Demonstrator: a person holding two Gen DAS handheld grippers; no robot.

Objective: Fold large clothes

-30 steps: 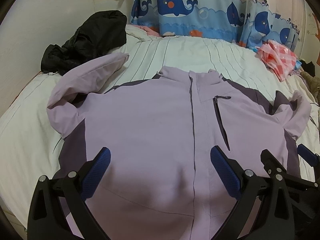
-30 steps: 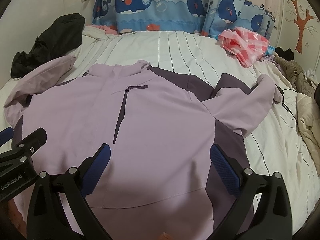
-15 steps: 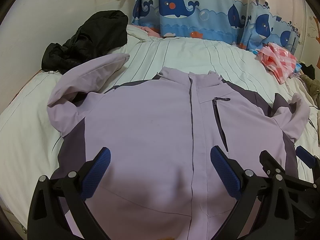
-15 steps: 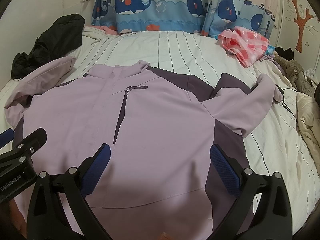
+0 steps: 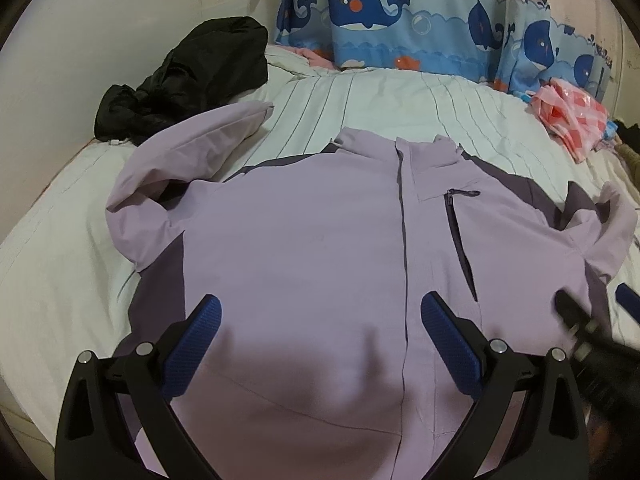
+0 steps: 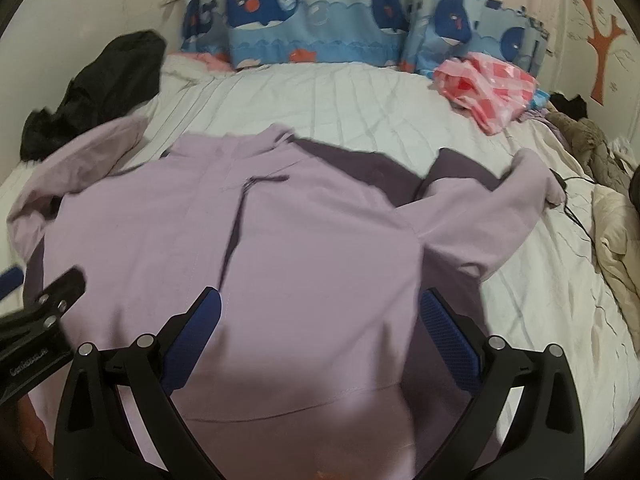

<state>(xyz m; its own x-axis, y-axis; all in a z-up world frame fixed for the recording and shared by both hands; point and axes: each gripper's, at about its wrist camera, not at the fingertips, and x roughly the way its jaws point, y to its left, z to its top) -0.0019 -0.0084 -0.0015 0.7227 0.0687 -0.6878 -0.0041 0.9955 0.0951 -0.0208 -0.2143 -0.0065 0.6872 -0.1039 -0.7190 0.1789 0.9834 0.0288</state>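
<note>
A large lilac jacket (image 5: 320, 248) with dark purple side panels lies flat, front up, on the white striped bed; it also shows in the right wrist view (image 6: 256, 248). Its left sleeve (image 5: 188, 152) is bent up toward the collar, its right sleeve (image 6: 492, 208) lies crumpled at the right. My left gripper (image 5: 320, 320) is open and empty above the lower front, left of the zip. My right gripper (image 6: 320, 316) is open and empty above the lower right part. Each gripper shows at the edge of the other's view.
A black jacket (image 5: 188, 76) is heaped at the bed's far left. A pink checked bag (image 6: 488, 88) lies at the far right by the whale curtain (image 5: 400, 16). Beige bedding (image 6: 612, 224) and a black cable lie along the right edge. The bed (image 5: 60, 272) drops off at the left.
Both grippers have lifted back slightly and the right one has swung right; its view is blurred. Both stay open. The jacket has not moved.
</note>
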